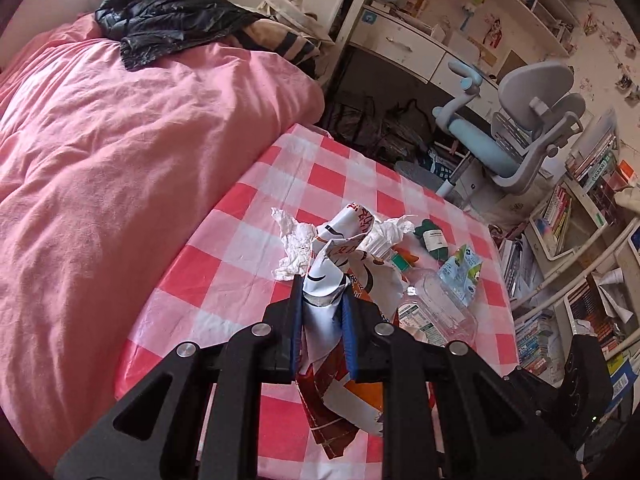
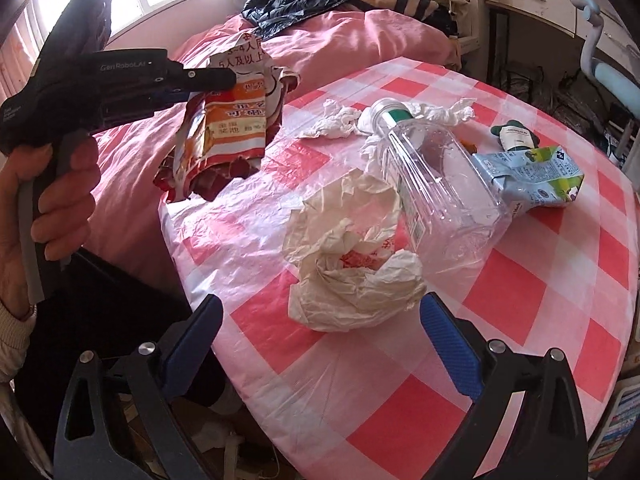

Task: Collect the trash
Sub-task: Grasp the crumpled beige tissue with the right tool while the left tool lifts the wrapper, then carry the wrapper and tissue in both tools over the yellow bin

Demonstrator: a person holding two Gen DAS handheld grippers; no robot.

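Above the checked bench [image 2: 500, 300], the left hand-held gripper [image 1: 323, 300] pinches a crumpled snack wrapper [image 2: 228, 132].
Right hand-held gripper [image 2: 320, 320] hangs wide over the cream plastic bag [image 2: 352, 264], not touching.

The left wrist camera rides behind the left gripper [image 1: 323, 300] and looks steeply down over the checked table [image 1: 224, 272] toward the bed [image 1: 120, 152] and a desk chair [image 1: 520, 128]. The right wrist camera sits behind the right gripper [image 2: 320, 320], close above the table's near edge, facing the bed and window. Both views share the tabletop, its litter and the bed.
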